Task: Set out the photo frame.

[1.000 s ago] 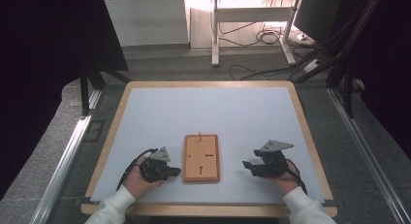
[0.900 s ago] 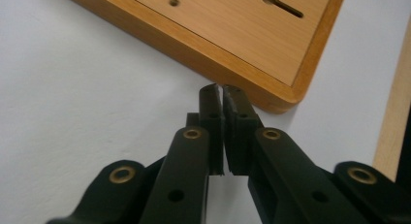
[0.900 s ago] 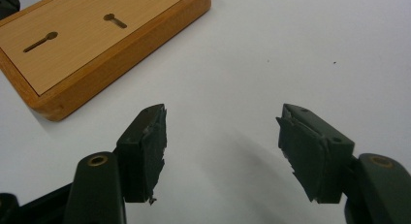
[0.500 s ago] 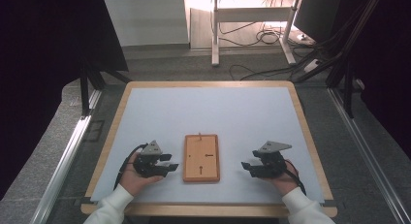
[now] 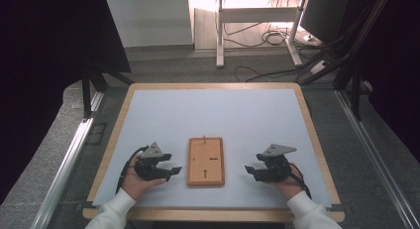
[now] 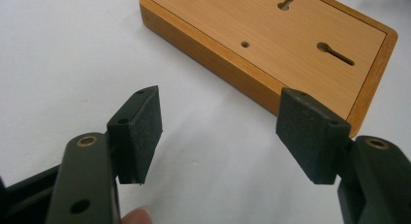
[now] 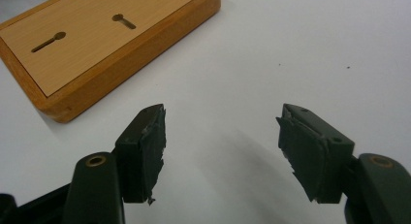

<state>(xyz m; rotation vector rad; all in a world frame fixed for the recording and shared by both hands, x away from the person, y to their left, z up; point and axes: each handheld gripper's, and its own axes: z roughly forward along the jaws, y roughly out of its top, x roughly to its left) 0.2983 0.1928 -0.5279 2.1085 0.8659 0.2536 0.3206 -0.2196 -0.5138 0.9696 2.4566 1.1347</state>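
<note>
The left hand-held gripper [image 5: 168, 171] has just been opening its jaws: a second ago they were shut, and now they stand wide apart with nothing between them. It has also drawn slightly away from the wooden board [image 5: 205, 161], leaving a wider strip of bare bench [image 5: 208, 115] between them.

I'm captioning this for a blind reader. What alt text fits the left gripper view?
Two open black jaws of the left gripper, nothing between them, point across a white table toward a flat wooden board with two keyhole slots.

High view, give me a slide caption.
Wooden board on the table, an open gripper either side.
</note>
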